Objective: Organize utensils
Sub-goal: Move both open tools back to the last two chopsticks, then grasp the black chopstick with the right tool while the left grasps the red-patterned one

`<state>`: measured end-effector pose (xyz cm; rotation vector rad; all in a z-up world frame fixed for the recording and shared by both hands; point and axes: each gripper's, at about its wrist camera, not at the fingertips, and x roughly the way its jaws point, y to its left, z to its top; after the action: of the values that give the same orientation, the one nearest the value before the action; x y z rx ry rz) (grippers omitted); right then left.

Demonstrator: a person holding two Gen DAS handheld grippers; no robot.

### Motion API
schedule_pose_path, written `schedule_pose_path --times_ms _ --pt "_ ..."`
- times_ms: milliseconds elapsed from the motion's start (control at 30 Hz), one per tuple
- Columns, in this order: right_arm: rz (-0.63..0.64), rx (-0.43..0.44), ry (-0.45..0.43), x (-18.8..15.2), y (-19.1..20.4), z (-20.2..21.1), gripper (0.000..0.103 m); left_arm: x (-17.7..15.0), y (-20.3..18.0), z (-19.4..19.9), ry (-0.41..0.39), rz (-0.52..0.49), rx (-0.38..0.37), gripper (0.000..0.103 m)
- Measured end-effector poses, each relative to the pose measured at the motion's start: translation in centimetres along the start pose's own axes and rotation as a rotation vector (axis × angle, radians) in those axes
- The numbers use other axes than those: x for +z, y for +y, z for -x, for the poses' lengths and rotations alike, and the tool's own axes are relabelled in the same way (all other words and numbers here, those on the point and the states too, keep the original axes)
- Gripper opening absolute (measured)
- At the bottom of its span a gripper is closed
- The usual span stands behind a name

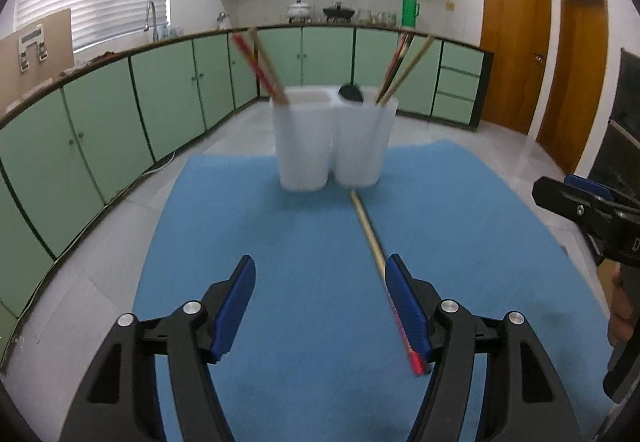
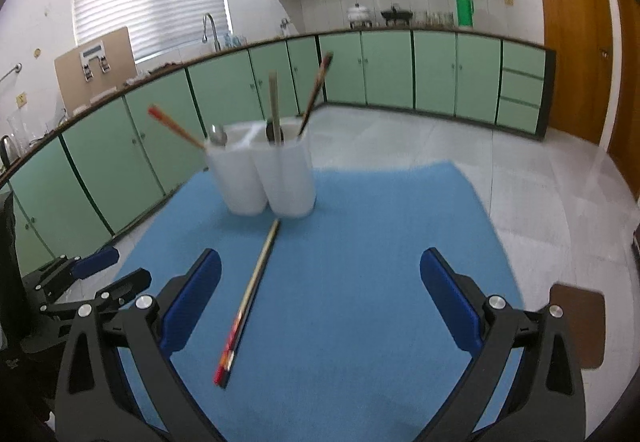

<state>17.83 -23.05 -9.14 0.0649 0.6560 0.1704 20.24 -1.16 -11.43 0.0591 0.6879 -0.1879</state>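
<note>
Left gripper (image 1: 320, 306): lower centre of the left wrist view, jaws spread wide, gripping nothing.
Right gripper (image 2: 320, 306): lower centre of the right wrist view, jaws wide apart, empty.
Chopstick (image 1: 370, 234): lies flat on the blue mat (image 1: 280, 226), running from the holder's base toward the camera; its red end passes just beside the left gripper's right-hand pad (image 1: 406, 306). In the right wrist view it lies just inside the left-hand pad.
Holder (image 1: 332, 140): white, multi-compartment, upright at the mat's far edge, upper centre of frame; chopsticks lean out of both outer compartments, with a spoon (image 2: 218, 135).
Surroundings: green cabinets (image 1: 100, 114) behind.
</note>
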Motion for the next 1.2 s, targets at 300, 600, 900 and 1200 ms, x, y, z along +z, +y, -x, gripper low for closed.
schedule_pose_path --times_ms 300,600,900,1200 --pt "0.024 0.013 0.114 -4.7 1.6 -2.2 0.097 -3.4 0.4 -1.3 0.077 0.023 0.005 0.066" --pt "0.079 0.032 0.21 -8.1 3.7 -3.5 0.096 -5.1 1.5 -2.1 0.125 0.031 0.042 0.067" --pt "0.135 0.061 0.282 -9.3 6.0 -5.2 0.078 -5.6 3.1 -2.2 0.136 0.07 0.057 0.067" --pt "0.166 0.034 0.291 -9.3 6.3 -5.3 0.074 -5.8 2.8 -2.2 0.14 0.064 0.046 0.068"
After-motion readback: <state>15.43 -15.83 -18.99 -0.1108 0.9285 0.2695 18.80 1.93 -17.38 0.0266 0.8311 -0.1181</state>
